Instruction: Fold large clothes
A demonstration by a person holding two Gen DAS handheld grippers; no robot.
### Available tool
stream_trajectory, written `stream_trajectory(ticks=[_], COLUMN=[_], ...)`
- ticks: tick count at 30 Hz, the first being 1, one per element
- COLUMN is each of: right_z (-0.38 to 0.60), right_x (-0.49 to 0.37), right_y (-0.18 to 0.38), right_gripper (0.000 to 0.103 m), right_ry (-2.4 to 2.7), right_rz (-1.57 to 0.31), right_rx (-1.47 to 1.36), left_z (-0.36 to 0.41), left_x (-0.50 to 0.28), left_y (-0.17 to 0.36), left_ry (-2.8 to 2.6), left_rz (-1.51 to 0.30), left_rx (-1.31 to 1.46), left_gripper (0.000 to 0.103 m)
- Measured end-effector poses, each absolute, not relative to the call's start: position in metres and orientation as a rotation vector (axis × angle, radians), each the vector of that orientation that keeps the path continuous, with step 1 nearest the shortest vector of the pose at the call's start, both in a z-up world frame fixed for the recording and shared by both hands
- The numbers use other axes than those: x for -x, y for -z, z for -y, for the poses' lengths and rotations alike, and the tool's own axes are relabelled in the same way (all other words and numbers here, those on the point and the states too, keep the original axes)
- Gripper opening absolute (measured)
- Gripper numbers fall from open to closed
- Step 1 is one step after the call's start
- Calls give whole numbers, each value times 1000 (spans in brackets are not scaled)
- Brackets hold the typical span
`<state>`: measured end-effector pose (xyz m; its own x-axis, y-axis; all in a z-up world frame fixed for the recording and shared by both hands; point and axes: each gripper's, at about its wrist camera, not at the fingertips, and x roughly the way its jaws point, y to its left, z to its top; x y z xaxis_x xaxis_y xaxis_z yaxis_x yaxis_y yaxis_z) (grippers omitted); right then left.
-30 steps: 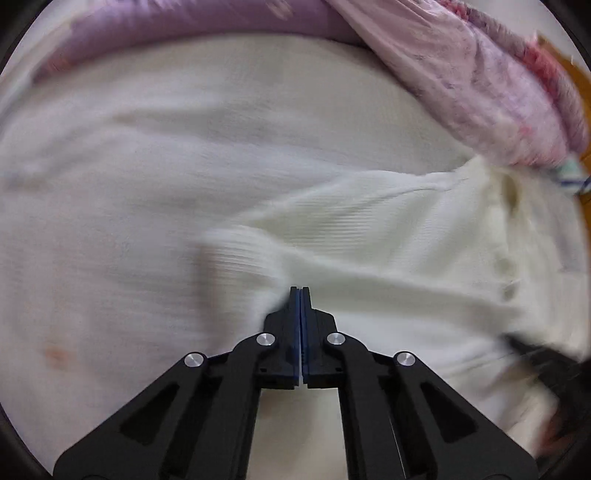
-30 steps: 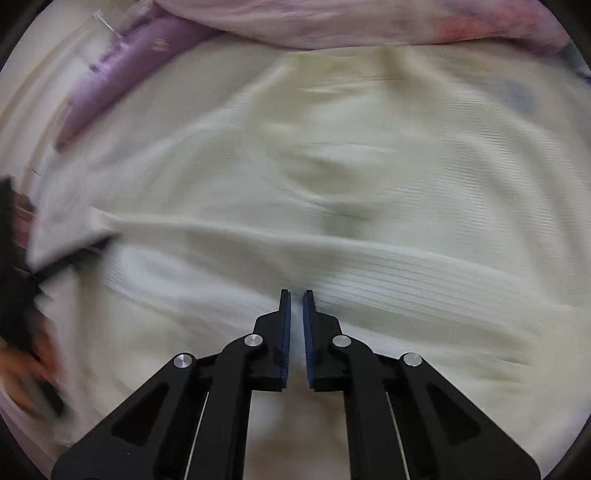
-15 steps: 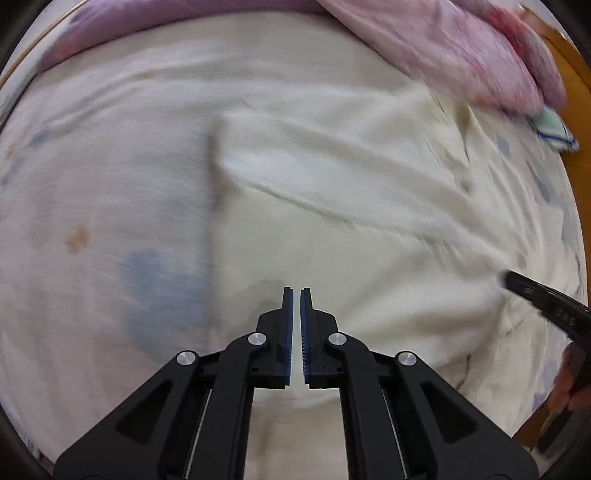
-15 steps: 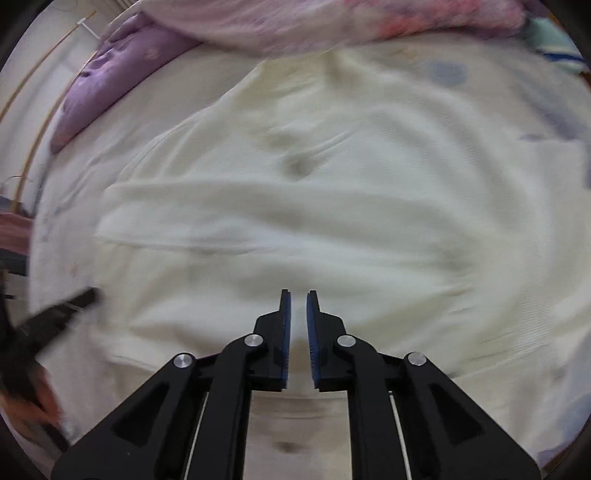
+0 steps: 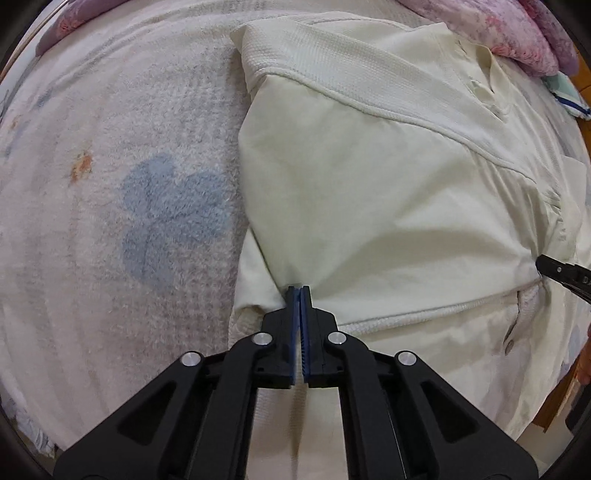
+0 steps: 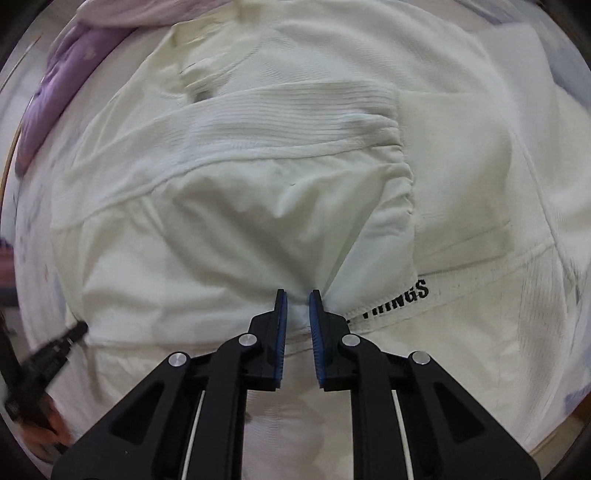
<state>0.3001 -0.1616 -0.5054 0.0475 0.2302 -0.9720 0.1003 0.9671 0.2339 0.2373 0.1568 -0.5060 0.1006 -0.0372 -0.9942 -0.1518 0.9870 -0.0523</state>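
A cream shirt (image 5: pixel 369 177) with ribbed cuffs and a button placket lies on a bed, partly folded; it fills the right wrist view (image 6: pixel 258 206). My left gripper (image 5: pixel 299 288) is shut on a fold of the shirt near its left edge. My right gripper (image 6: pixel 296 293) pinches a bunched fold of the shirt above a hem printed with black letters (image 6: pixel 402 297), its jaws a small gap apart with cloth between them. The right gripper's tip (image 5: pixel 561 271) shows at the right edge of the left wrist view; the left gripper (image 6: pixel 44 358) shows at the lower left of the right wrist view.
The shirt lies on a white fuzzy blanket (image 5: pixel 110 184) with a blue patch (image 5: pixel 170 218). A pink floral quilt (image 5: pixel 517 33) is bunched at the far side. A purple pillow (image 6: pixel 66 74) lies far left. A wooden bed frame (image 5: pixel 585 70) shows at the right.
Both grippers have moved back toward the shirt's near side and now pinch folds of it. The left gripper went from slightly apart to shut. The shirt's sleeve now lies folded across the body.
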Motion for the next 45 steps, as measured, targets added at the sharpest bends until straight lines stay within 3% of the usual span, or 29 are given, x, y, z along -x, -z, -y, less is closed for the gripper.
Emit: stream_trajectory(ticks=[2, 4, 5, 9, 18, 30, 33, 45], right_z=[163, 166, 167, 176, 164, 167, 172, 216], right_x=[-302, -298, -295, -271, -262, -181, -157, -47], right_y=[489, 463, 450, 385, 329, 267, 251, 204], right_gripper=[22, 49, 54, 59, 63, 63, 70, 74], right_ry=[-98, -105, -116, -150, -266, -242, -236, -38], right_rz=[-1515, -1471, -1450, -1421, -1385, -1333, -1302, -1183], right_rx=[-291, -322, -333, -355, -277, -237, -237, -311], left_z=[-157, -149, -144, -132, -103, -50, -42, -16], left_x=[-238, -239, -239, -230, -173, -119, -100, -16], left_y=[494, 476, 466, 422, 337, 283, 267, 216], left_ry=[-91, -106, -132, -154, -227, -163, -139, -1], left_rz=[-1473, -1467, -1471, -1450, -1408, -1321, -1267, -1144], left_rx=[199, 202, 174, 186, 193, 88, 45, 12], left_gripper=[35, 55, 62, 68, 70, 70, 70, 70])
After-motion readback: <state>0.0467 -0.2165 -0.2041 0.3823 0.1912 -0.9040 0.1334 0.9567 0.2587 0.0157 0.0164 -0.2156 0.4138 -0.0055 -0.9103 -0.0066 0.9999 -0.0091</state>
